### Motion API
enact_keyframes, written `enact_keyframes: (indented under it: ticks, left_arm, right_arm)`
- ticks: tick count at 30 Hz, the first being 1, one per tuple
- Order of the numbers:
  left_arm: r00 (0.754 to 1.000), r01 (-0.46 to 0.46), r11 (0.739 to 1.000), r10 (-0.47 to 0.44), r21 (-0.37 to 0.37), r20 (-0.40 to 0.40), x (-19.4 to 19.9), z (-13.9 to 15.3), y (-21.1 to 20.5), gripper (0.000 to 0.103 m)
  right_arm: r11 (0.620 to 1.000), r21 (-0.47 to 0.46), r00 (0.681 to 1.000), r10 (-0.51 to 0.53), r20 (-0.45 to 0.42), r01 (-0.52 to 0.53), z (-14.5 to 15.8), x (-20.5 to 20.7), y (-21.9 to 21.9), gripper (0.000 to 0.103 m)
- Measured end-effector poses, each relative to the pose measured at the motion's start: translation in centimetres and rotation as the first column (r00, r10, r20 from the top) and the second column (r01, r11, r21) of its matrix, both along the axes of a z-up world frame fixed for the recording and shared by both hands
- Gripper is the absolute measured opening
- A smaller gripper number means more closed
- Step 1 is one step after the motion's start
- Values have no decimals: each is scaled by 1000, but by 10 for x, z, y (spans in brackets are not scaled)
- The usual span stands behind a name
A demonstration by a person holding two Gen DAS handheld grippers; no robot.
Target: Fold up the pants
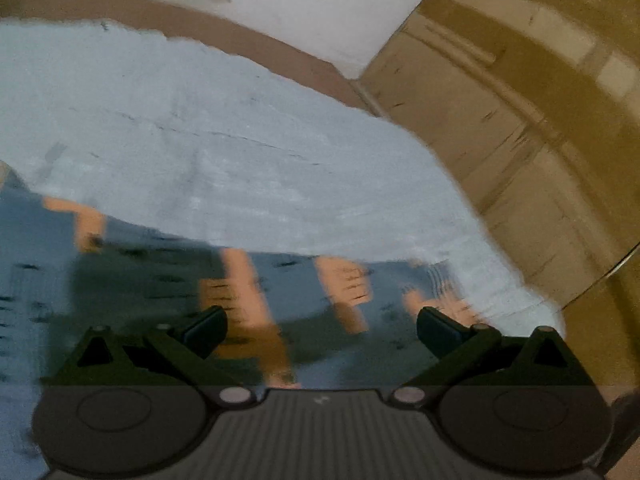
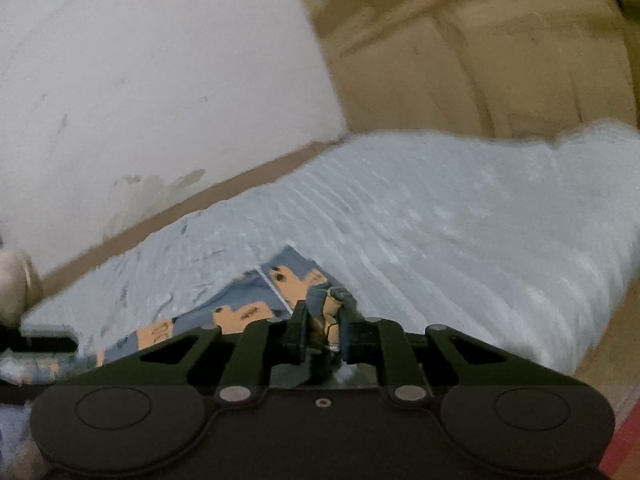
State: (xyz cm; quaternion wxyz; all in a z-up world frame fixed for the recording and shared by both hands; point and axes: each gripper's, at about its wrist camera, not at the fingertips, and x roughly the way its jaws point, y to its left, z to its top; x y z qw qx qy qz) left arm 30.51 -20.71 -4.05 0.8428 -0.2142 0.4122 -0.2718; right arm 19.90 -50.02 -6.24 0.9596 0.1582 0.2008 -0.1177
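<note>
The pants (image 1: 160,300), made of blue-grey cloth with peach-orange blocky printed patches, are lying on a pale blue textured bed cover (image 1: 240,152). In the left wrist view they are filling the lower part of the picture, just under and in front of the black two-finger left gripper (image 1: 322,326). This gripper is standing with its fingers wide apart, and nothing is sitting between them; the printed cloth is showing through the gap. The picture is blurred, so I cannot tell if the fingertips are touching the cloth or are hanging just above it.

In the right wrist view the black right gripper (image 2: 323,330) is having its fingers pressed together on a bunched fold of the pants (image 2: 240,300). A small lump of blue and peach cloth is sticking up between the two pads. From there the rest of the garment is spreading to the left and downward over the bed cover (image 2: 440,220), with a corner of it lying flat just in front of the fingers.

Behind the bed a white wall (image 2: 140,80) is standing, and a brown strip (image 2: 180,204) is running along its bottom edge. On the right side a tan wooden panelled surface (image 2: 460,60) is showing, beside the far end of the bed.
</note>
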Motion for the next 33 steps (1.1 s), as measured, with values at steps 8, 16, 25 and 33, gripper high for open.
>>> enact_keyframes:
  ticks: [8,16,25,33]
  left_arm:
    - [995,47,961,-70,-273,-74,18,-4,12,102]
    - [989,-10,963,-30,-271,-143,7,-30,30,102]
    - [993,-22,977,-3,-211,-117,-10,-32,30,92]
    - [973,-92,956,27,-280,-229,0,-36,17,62]
  right_arm:
    - [903,-361,964,262,32,-234,23,-5,77,15]
    - [764,-434,866,493,-85,-478,12,-15,149,15]
    - [844,-302,887,461,-12,-443,5,-24,137,15]
    - [902,-140,900,424,100,-409,9,-32,115,15]
